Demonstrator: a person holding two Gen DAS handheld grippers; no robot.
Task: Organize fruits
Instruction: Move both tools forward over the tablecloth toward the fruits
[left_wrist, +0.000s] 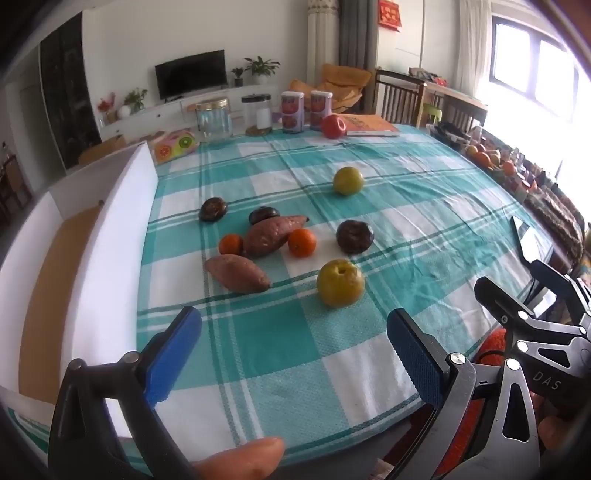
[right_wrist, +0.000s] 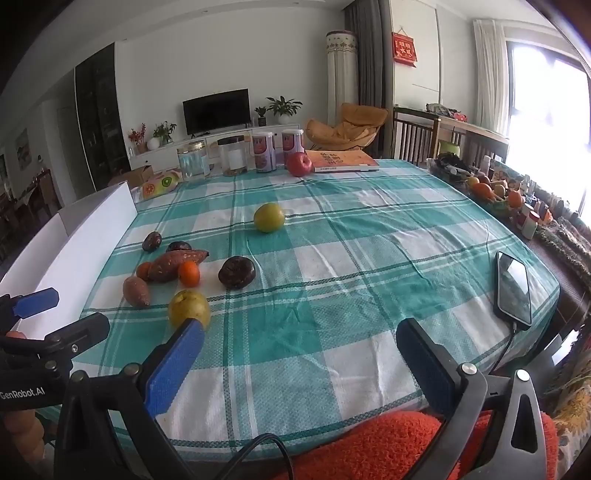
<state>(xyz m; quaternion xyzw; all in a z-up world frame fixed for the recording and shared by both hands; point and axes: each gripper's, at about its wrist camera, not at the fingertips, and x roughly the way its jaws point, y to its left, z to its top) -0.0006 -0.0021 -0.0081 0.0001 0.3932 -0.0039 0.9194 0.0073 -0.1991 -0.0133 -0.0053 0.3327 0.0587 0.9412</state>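
Note:
Fruit lies loose on a teal checked tablecloth (left_wrist: 332, 332). A near yellow-green pear (left_wrist: 340, 283) (right_wrist: 189, 308), a far pear (left_wrist: 348, 180) (right_wrist: 269, 218), two tangerines (left_wrist: 302, 242) (left_wrist: 231, 244), two sweet potatoes (left_wrist: 236, 273) (left_wrist: 275, 234), three dark wrinkled fruits (left_wrist: 354, 236) (left_wrist: 212, 209) (left_wrist: 263, 215) and a red apple (left_wrist: 333, 126) at the back. My left gripper (left_wrist: 293, 328) hovers open over the near cloth, just short of the near pear. My right gripper (right_wrist: 301, 341) is open too, empty, with its left finger (right_wrist: 177, 365) overlapping the near pear in its view.
A white open box (left_wrist: 122, 236) with a brown floor stands along the table's left edge. Jars (left_wrist: 213, 119), two cans (left_wrist: 292, 110) and a book (left_wrist: 369, 125) line the far edge. A phone (right_wrist: 513, 288) on a cable lies at the right. More fruit sits beyond the right edge (right_wrist: 484, 190).

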